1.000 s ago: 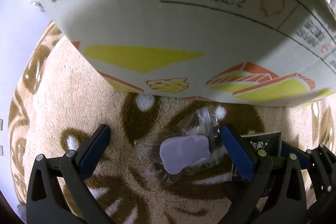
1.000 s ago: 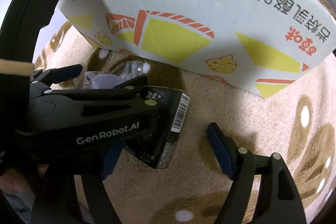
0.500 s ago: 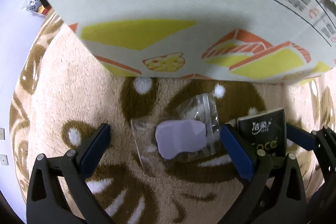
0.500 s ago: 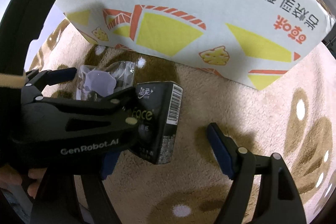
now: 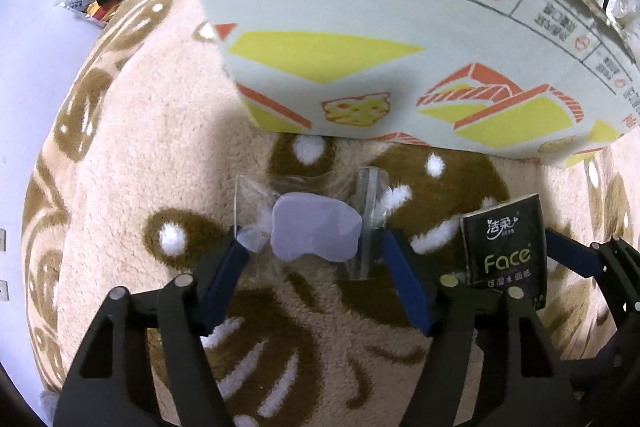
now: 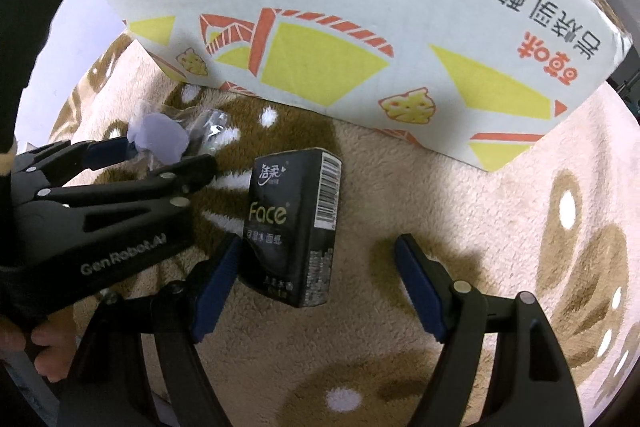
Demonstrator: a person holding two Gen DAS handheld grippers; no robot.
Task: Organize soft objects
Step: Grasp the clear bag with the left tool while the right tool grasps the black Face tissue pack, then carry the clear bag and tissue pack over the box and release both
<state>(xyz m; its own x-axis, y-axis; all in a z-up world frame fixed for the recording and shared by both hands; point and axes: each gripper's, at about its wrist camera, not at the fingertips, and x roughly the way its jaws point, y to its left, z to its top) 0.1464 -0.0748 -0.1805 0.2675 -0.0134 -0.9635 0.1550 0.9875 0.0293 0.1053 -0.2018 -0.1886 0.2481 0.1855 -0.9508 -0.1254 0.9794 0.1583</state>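
Observation:
A clear plastic bag holding a lilac soft pad (image 5: 316, 233) lies on the beige and brown fleece blanket (image 5: 152, 155). My left gripper (image 5: 314, 259) is open, its blue pads on either side of the bag's near edge; it also shows in the right wrist view (image 6: 160, 155). A black "Face" tissue pack (image 6: 294, 227) lies on the blanket to the right, also in the left wrist view (image 5: 506, 251). My right gripper (image 6: 316, 267) is open around the pack's near end, the left pad close beside it.
A large cardboard box (image 6: 360, 27) with yellow and orange print stands just behind both objects; it also shows in the left wrist view (image 5: 400, 35). A foil snack wrapper (image 5: 80, 1) lies on the pale floor at far left. The blanket stretches right (image 6: 560, 227).
Both grippers have pulled back from the box, so the bag and pack sit farther ahead. The left jaws have narrowed around the bag. The tissue pack now lies fully exposed between the right fingers.

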